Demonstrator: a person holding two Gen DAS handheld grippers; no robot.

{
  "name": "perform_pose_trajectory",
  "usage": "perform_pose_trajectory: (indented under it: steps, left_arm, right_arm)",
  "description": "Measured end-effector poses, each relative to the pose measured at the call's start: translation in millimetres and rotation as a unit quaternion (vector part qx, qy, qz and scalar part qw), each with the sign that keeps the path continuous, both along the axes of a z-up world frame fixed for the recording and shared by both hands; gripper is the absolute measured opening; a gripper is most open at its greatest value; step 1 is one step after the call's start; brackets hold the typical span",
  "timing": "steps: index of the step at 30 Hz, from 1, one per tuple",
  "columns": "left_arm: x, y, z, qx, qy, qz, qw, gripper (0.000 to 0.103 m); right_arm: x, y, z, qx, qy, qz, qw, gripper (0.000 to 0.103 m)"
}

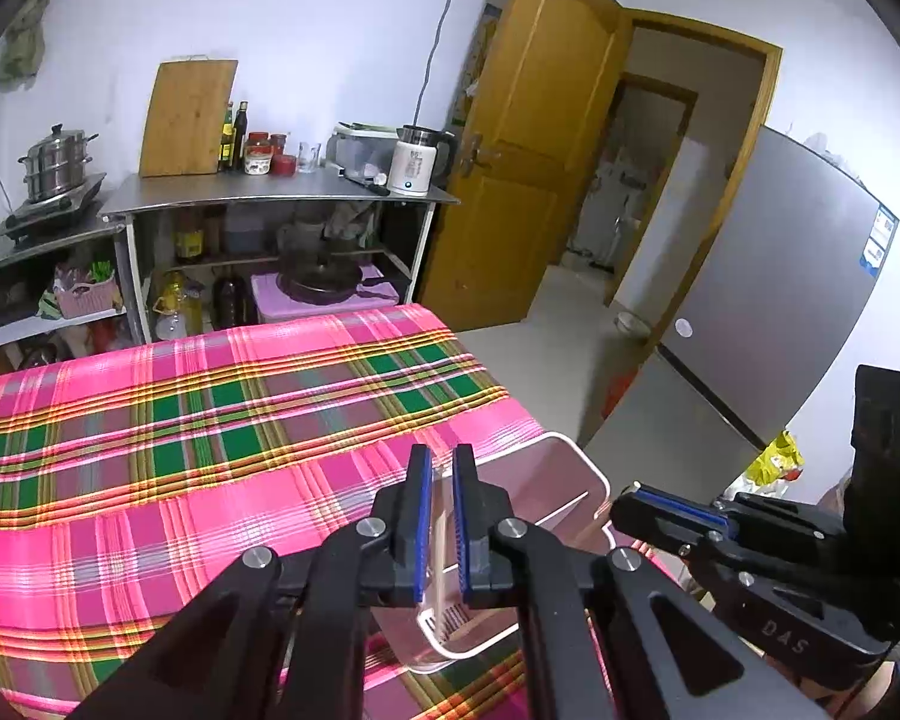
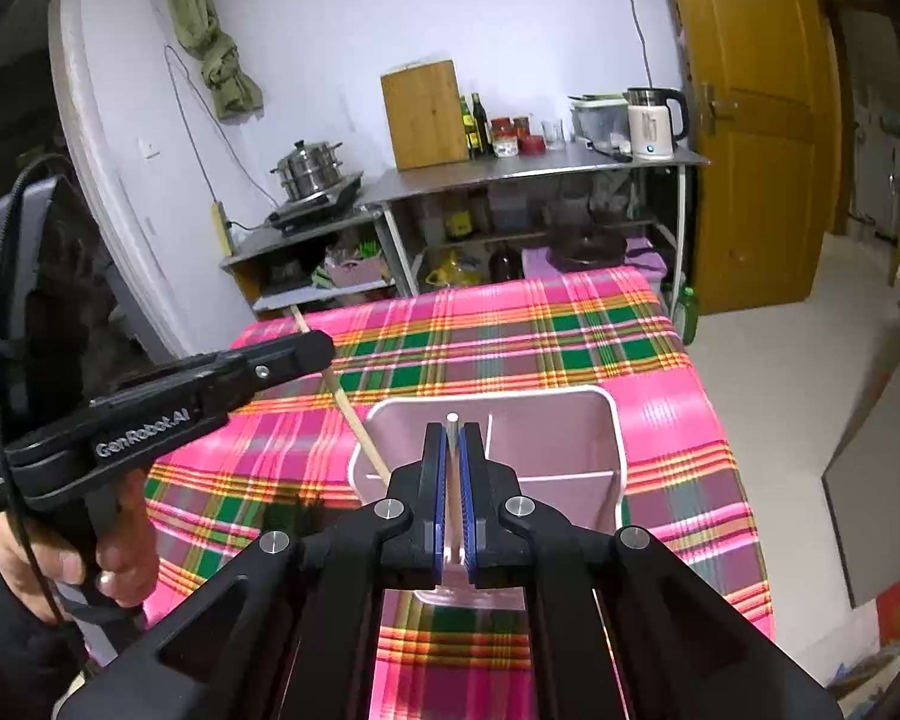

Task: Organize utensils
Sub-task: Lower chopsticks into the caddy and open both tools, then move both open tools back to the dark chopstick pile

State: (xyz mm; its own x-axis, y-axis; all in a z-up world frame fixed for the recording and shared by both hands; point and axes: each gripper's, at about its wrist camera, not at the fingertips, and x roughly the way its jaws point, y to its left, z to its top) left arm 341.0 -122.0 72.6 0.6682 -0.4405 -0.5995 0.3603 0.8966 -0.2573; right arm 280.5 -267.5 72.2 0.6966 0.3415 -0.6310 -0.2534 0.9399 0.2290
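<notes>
A pale pink utensil holder (image 1: 594,468) with inner dividers stands on the plaid tablecloth near the table's right edge. My left gripper (image 1: 442,480) hovers over it, shut on a thin wooden chopstick (image 1: 441,558) that slants down into the holder. In the right wrist view that left gripper (image 2: 327,348) comes in from the left, and the wooden chopstick (image 2: 354,420) reaches the left compartment of the holder (image 2: 615,420). My right gripper (image 2: 452,450) is shut on a slim silver metal chopstick (image 2: 452,420), held upright above the holder's middle. From the left wrist view the right gripper (image 1: 621,507) is seen beside the holder.
The pink and green plaid table (image 1: 210,420) stretches left and away. Behind it stand steel shelves (image 1: 282,195) with a kettle (image 1: 417,159), a cutting board, jars and a steamer pot. A wooden door (image 1: 540,138) and a grey fridge (image 1: 780,300) are on the right. A hand (image 2: 114,558) grips the left tool.
</notes>
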Motion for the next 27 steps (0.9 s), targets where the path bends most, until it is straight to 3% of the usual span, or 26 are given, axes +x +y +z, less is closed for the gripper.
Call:
perform_pose_trajectory:
  steps: [4, 9, 16, 27]
  left_arm:
    - [-5, 4, 5, 0.003, -0.004, 0.002, 1.0000, 0.008]
    - [-19, 14, 21, 0.005, -0.023, 0.008, 0.9997, 0.012]
    - [-52, 44, 40, -0.007, -0.046, 0.027, 0.9985, 0.012]
    - [-125, 97, 19, 0.012, -0.055, 0.080, 0.9952, 0.012]
  right_arm:
    - [-1, -2, 3, -0.004, -0.001, -0.007, 1.000, 0.005]
    - [-13, -4, 18, -0.009, -0.023, -0.017, 1.000, 0.014]
    - [-40, -1, 31, 0.002, -0.049, -0.014, 0.999, 0.014]
    - [-91, 26, 14, 0.011, -0.051, 0.004, 0.999, 0.014]
